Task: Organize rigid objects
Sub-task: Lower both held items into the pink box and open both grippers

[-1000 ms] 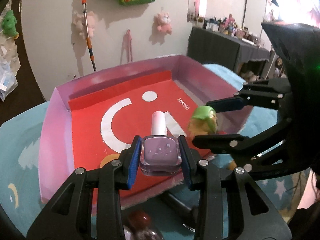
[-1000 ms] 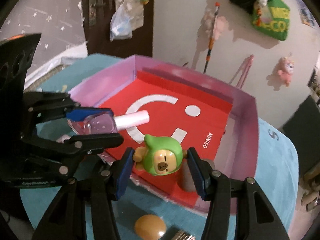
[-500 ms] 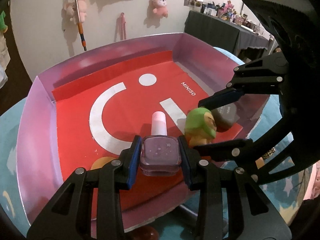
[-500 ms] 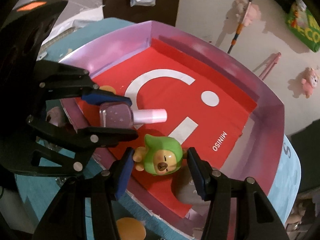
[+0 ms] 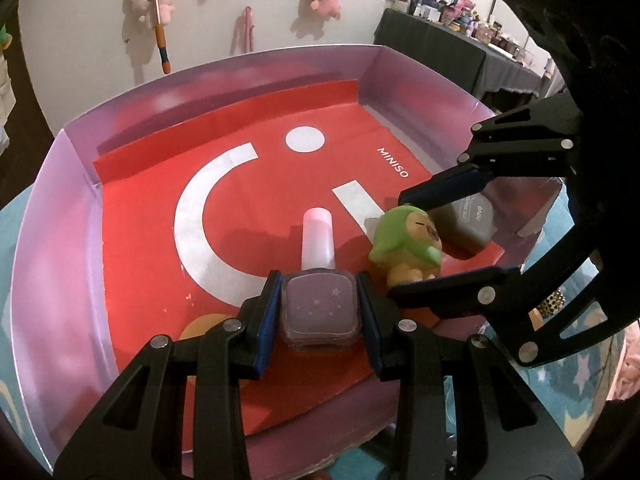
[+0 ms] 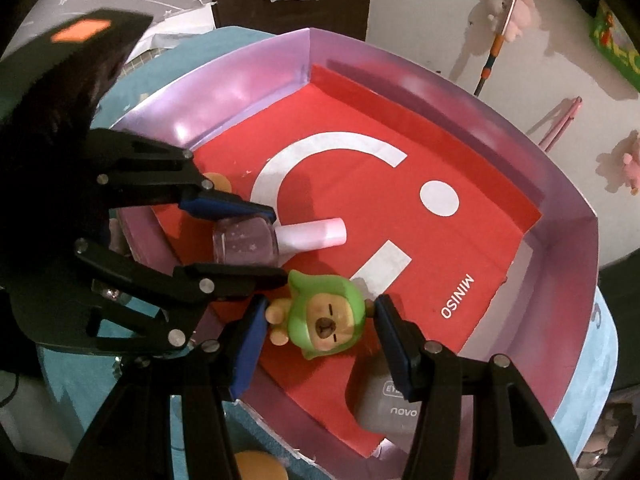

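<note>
Glossy purple glass bottle (image 5: pixel 318 308) with smooth pink cap, shiny plastic figurine (image 6: pixel 326 316), matt red paper liner (image 5: pixel 160 264).

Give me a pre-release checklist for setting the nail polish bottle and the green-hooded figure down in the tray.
1. Left gripper grips the nail polish bottle squarely: ok.
2. Right gripper fingers clamp the green-hooded figure: ok.
3. Both items are over the pink tray: ok.
4. Red liner below the bottle is free: ok.
5. Figure clears the grey case beside it: cannot tell.
6. Items touch the liner: cannot tell.
</note>
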